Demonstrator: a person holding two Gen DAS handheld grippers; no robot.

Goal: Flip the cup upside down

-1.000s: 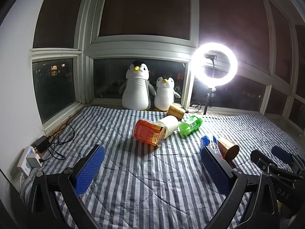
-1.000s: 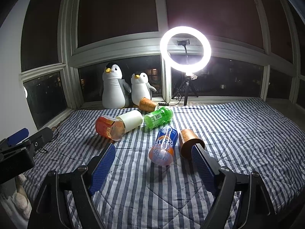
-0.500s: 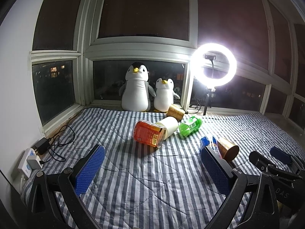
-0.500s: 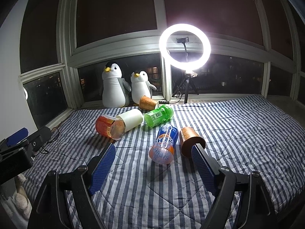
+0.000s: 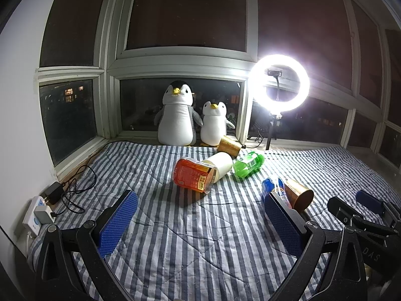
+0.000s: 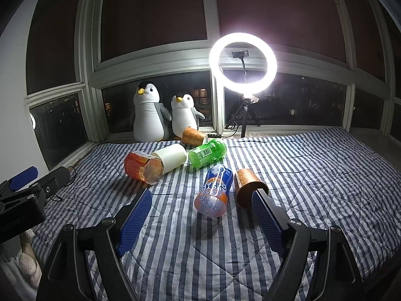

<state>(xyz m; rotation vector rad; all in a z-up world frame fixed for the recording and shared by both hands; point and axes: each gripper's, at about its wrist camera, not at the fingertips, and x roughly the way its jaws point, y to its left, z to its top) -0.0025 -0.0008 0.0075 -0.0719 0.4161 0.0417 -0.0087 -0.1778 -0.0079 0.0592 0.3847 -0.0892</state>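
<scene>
Several cups lie on their sides on a striped bedspread (image 6: 313, 175). A copper cup (image 6: 246, 188) lies nearest, just beyond the right finger of my right gripper (image 6: 203, 218), its mouth toward me. It also shows in the left wrist view (image 5: 299, 193). A blue-and-orange cup (image 6: 215, 190) lies beside it. An orange cup (image 5: 194, 174), a white cup (image 5: 220, 164), a green cup (image 5: 248, 166) and a gold cup (image 5: 229, 145) lie farther back. My left gripper (image 5: 200, 219) is open and empty. My right gripper is open and empty.
Two plush penguins (image 5: 176, 118) stand on the windowsill. A lit ring light on a tripod (image 6: 243, 62) stands at the back. A power strip with cables (image 5: 37, 217) lies at the left edge of the bed. My right gripper's body (image 5: 363, 215) shows at the right of the left wrist view.
Both views have shifted very slightly; the cups have not moved and both grippers stay open.
</scene>
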